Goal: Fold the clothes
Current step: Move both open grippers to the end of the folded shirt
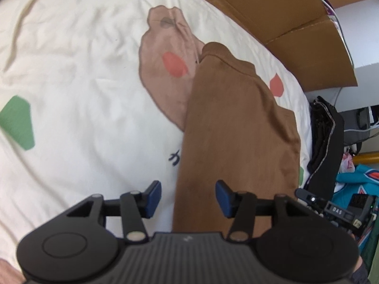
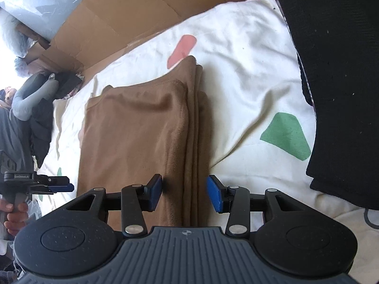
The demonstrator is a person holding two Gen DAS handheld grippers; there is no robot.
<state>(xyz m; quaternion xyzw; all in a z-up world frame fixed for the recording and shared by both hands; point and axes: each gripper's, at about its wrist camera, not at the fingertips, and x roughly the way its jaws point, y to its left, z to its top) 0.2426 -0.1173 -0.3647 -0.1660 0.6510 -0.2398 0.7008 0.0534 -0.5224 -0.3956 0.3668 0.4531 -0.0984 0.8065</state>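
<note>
A cream sheet (image 1: 83, 59) printed with green, red and tan shapes covers the bed. Flattened brown cardboard (image 1: 272, 7) lines its far edge, against a pale wall (image 1: 355, 19). Beyond the bed's end lie a heap of dark cloth (image 1: 324, 137) and a teal fabric (image 1: 350, 179). In the right wrist view, bright light falls on clear plastic wrap (image 2: 28, 2) beside the cardboard (image 2: 118, 16), and black cloth (image 2: 338, 71) fills the right side.

Both my wrist cameras look forward along my fingers, close above the bed. The left view faces up the brown garment (image 1: 236, 127) from its left edge; the right view (image 2: 142, 130) faces along its stacked right edge. Both share the garment, the cream sheet (image 1: 83, 71) and the cardboard (image 2: 123, 16) behind.
</note>
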